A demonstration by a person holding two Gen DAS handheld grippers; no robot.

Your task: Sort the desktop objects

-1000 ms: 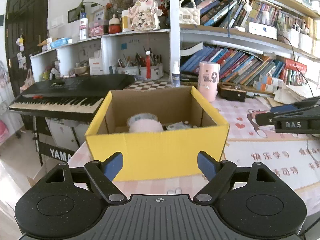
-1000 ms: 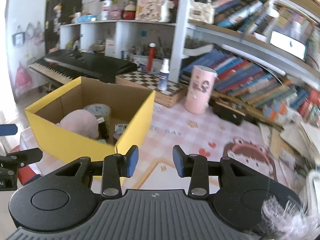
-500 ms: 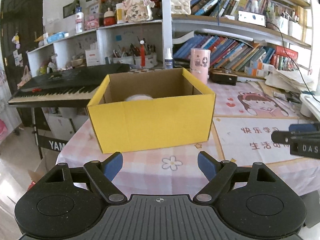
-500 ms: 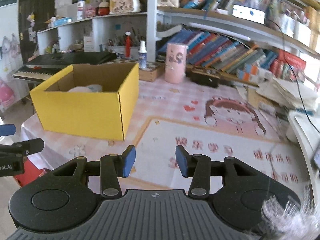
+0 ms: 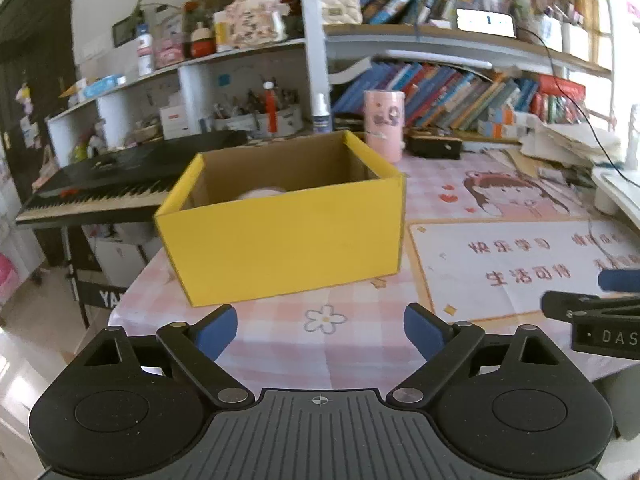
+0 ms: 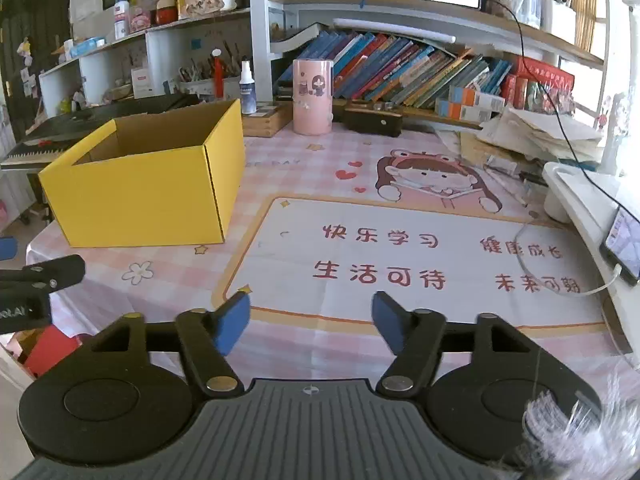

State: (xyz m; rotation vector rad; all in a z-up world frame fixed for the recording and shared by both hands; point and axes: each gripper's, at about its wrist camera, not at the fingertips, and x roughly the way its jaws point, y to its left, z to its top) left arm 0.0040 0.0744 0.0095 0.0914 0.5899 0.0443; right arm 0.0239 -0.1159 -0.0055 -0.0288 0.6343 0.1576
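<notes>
I see one yellow box (image 6: 144, 192) near the desk (image 6: 320, 344) left edge, one pink cylinder (image 6: 312, 97) behind; the mat lies bare. My left claw (image 5: 320, 330) gapes empty; my right claw (image 6: 311, 322), empty too, has just been opening.

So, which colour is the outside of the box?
Yellow outside, plain brown cardboard inside. The box shows best in the right wrist view.

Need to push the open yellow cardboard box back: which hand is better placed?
Probably left: the yellow cardboard box sits straight ahead of the open left gripper; the empty right gripper faces the printed mat.
</notes>
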